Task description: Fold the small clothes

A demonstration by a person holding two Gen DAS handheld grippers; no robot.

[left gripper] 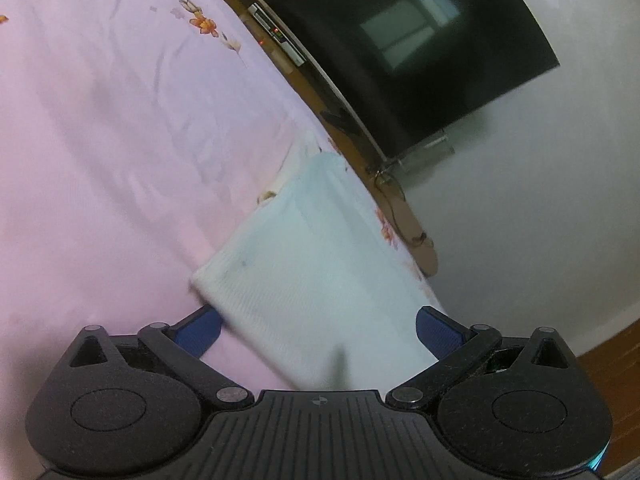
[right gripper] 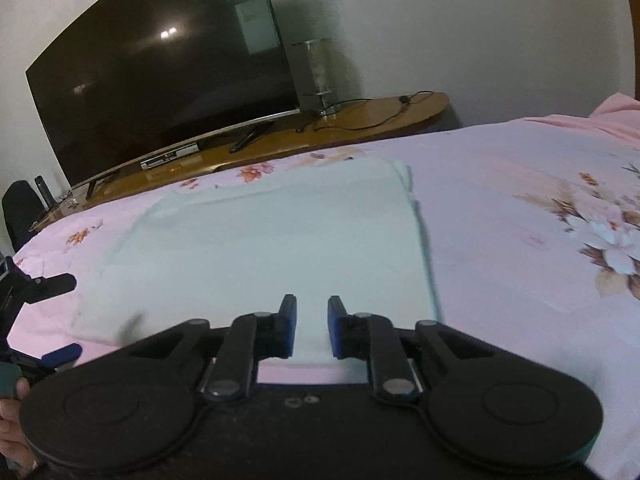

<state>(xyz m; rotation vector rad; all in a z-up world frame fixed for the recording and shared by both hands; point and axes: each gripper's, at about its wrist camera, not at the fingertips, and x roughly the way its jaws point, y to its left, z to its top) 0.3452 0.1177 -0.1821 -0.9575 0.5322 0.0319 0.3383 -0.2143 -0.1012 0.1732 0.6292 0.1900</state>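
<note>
A pale mint cloth [left gripper: 320, 256] [right gripper: 272, 248] lies folded into a flat rectangle on the pink flowered bedsheet [left gripper: 100, 140] [right gripper: 500, 208], close to the bed's far edge. In the left wrist view, which is strongly rolled, my left gripper [left gripper: 318, 332] stands open and wide. The cloth's near end lies between its blue pads [left gripper: 200, 332] without touching them. The left gripper [right gripper: 60, 318] also shows at the left border of the right wrist view. My right gripper [right gripper: 313, 328] is narrowed over the cloth's near edge. White fabric fills the small gap between its pads [right gripper: 289, 328].
Beyond the bed runs a long wooden stand [right gripper: 360, 120] [left gripper: 400, 208] carrying a large dark television [right gripper: 160, 80] [left gripper: 400, 40], a set-top box [right gripper: 172, 158], a cable and a glass column [right gripper: 316, 76]. A hand [right gripper: 12, 408] shows at the lower left. Wooden floor [left gripper: 612, 352] lies past the bed's corner.
</note>
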